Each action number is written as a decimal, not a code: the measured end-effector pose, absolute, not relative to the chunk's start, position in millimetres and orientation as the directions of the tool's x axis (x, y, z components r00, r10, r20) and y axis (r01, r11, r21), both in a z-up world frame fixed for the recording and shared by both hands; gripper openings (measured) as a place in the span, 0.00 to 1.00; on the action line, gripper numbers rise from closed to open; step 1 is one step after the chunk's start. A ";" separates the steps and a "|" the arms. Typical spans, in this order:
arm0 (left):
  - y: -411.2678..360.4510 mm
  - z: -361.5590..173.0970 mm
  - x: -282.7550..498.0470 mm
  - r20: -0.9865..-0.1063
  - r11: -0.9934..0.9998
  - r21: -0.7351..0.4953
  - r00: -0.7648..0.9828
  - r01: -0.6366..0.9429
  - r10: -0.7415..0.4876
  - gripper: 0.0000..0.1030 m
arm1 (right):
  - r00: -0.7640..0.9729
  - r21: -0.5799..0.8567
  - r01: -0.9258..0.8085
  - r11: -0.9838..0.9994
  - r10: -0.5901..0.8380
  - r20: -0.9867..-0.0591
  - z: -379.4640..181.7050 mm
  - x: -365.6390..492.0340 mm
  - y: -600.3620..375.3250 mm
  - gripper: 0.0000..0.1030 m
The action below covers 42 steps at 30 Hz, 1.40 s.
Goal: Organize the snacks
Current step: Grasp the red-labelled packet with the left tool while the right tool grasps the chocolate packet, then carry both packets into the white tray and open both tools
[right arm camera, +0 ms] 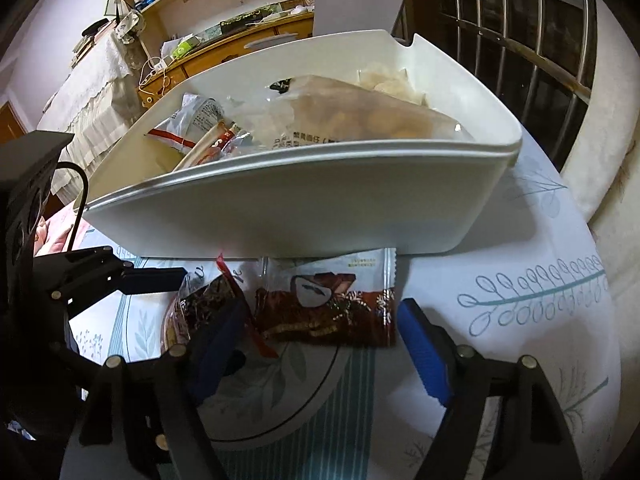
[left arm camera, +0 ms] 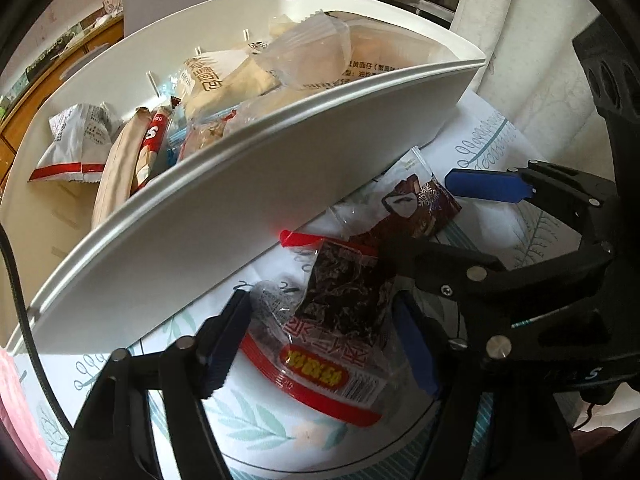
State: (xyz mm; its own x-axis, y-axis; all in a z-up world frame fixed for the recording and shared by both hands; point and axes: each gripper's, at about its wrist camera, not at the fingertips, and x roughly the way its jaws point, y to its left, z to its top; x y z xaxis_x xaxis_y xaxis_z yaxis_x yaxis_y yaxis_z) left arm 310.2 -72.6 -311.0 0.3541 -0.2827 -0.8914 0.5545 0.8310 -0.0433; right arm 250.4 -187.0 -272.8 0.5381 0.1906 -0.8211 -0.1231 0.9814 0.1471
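Left tool (left arm camera: 320, 344) spread around crinkly seaweed pack (left arm camera: 340, 300) | right tool (right arm camera: 320, 340) spread around glossy brown pack (right arm camera: 328, 308) | white plastic bin (left arm camera: 240, 184) holds snack bags

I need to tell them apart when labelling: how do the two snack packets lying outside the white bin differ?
The seaweed packet is clear with red trim, its dark contents visible; the brown packet is opaque and printed. The seaweed packet sits between the left gripper pads; the brown packet between the right gripper pads. Both lie beside the white bin.
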 end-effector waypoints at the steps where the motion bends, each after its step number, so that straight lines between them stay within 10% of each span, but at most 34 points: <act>1: -73.8 -311.4 309.7 -0.889 0.831 -0.035 0.363 0.555 -0.280 0.62 | 0.535 0.153 -0.122 0.981 0.195 -0.822 -273.1 251.9 -187.4 0.76; 12: -77.9 -311.2 305.6 -0.882 0.823 -0.046 0.363 0.567 -0.299 0.50 | 0.506 0.153 -0.123 0.981 0.194 -0.840 -275.4 266.8 -181.4 0.72; 26: -46.2 -308.0 296.5 -0.897 0.864 -0.074 0.345 0.497 -0.276 0.49 | 0.463 0.065 -0.130 0.989 0.118 -0.878 -268.7 267.6 -168.9 0.33; 42: 29.5 -262.6 261.4 -0.875 0.926 -0.081 0.419 0.370 -0.244 0.49 | 0.472 0.078 -0.233 0.969 0.183 -0.862 -215.7 244.1 -106.7 0.13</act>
